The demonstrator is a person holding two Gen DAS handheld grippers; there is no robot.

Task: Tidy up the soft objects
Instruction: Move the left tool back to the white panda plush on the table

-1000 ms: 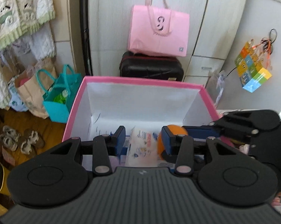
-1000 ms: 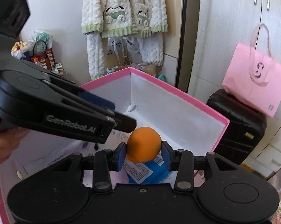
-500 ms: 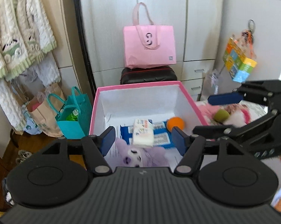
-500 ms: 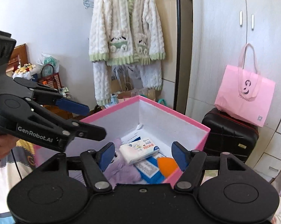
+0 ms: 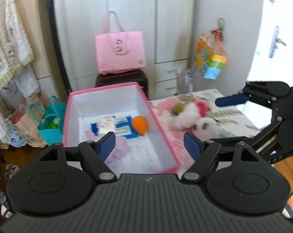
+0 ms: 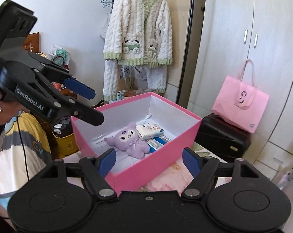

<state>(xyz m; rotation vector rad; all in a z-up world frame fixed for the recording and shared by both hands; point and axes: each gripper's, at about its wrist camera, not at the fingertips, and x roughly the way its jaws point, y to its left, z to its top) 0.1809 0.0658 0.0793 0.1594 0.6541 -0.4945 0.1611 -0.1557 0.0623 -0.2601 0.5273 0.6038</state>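
Note:
An open pink box point(image 5: 162, 128) point(image 6: 156, 167) stands on a floral-covered table. Inside lie an orange ball point(image 5: 139, 124), a purple plush toy point(image 6: 130, 139) point(image 5: 120, 147), a white tissue pack point(image 6: 150, 131) point(image 5: 107, 125) and blue packets point(image 5: 125, 131). Beside the box on the table lie a green ball point(image 5: 178, 107) and white and pink plush toys point(image 5: 193, 118). My left gripper point(image 5: 150, 145) is open and empty above the box's near end. My right gripper point(image 6: 149, 160) is open and empty, back from the box; it also shows in the left wrist view point(image 5: 222, 120), over the plush toys.
A pink tote bag point(image 5: 120, 50) sits on a black suitcase point(image 6: 222, 137) by the wardrobe. Teal and paper bags point(image 5: 49, 120) stand on the floor at left. A fluffy white cardigan point(image 6: 139, 36) hangs on the wall. A colourful bag point(image 5: 210, 60) hangs on a white cabinet.
My right gripper let go of the orange ball into the box and both grippers opened wide and drew up and back from the box.

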